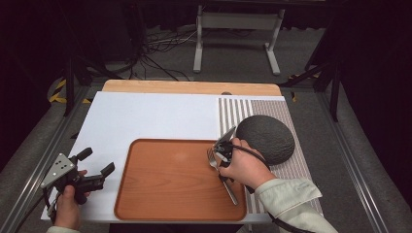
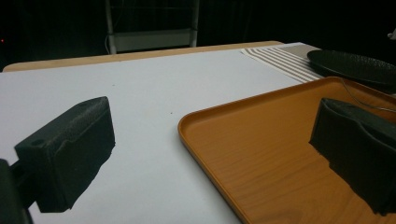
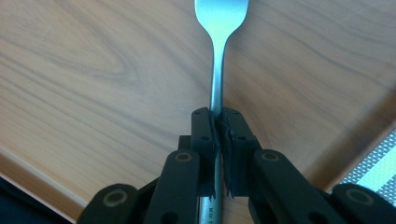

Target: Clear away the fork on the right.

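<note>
1. Right now your right gripper [image 3: 219, 122] has its jaws clamped on the fork [image 3: 215, 56] neck, over the tray [image 1: 160, 194] near its right edge.
2. Keep the fork level; lower gently.
3. Your left gripper [image 1: 95, 171], jaws apart, hovers at the desk's near-left corner.

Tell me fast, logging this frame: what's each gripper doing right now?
Left gripper: open, holding nothing, beside the tray.
Right gripper: closed on the fork, over the tray.
</note>
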`<act>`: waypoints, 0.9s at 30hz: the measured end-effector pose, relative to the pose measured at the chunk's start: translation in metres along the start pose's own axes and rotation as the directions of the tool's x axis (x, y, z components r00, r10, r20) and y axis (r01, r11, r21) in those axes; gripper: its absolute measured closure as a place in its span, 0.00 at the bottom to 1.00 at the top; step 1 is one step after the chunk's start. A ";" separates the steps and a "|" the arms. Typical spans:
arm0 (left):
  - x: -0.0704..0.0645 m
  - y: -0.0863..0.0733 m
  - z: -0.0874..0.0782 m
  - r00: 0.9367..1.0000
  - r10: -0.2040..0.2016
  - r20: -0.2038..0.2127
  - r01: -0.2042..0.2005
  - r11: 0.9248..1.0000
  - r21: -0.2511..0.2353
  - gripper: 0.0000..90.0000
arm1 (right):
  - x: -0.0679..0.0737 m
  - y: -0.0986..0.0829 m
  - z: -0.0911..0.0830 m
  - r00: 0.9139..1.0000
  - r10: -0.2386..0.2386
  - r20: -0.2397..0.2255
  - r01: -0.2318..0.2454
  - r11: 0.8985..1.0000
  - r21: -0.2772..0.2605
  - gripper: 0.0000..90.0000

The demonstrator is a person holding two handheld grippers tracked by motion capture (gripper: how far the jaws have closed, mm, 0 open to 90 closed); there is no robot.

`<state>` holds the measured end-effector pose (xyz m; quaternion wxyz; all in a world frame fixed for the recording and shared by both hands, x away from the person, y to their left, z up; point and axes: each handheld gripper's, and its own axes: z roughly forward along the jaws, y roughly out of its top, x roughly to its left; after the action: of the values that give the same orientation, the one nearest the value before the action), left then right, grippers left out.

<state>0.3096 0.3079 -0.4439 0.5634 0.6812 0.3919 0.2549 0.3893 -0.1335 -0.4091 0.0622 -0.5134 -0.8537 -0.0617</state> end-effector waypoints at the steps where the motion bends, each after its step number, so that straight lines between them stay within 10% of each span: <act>1: 0.000 0.000 0.000 1.000 0.000 0.000 0.000 1.000 0.000 0.01 | 0.000 0.000 0.001 1.000 0.004 -0.003 -0.004 1.000 0.005 0.94; 16: 0.000 0.000 0.000 1.000 0.001 0.000 -0.001 1.000 0.004 0.01 | -0.001 0.000 0.007 1.000 0.020 -0.004 -0.020 0.999 0.026 0.91; 27: 0.001 0.000 -0.001 1.000 -0.009 0.000 0.009 1.000 -0.005 0.01 | 0.001 -0.004 -0.009 0.996 -0.086 -0.021 0.084 0.991 -0.106 0.64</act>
<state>0.3101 0.3094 -0.4436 0.5660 0.6782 0.3944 0.2534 0.3860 -0.1359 -0.4004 0.0435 -0.4782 -0.8695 -0.1156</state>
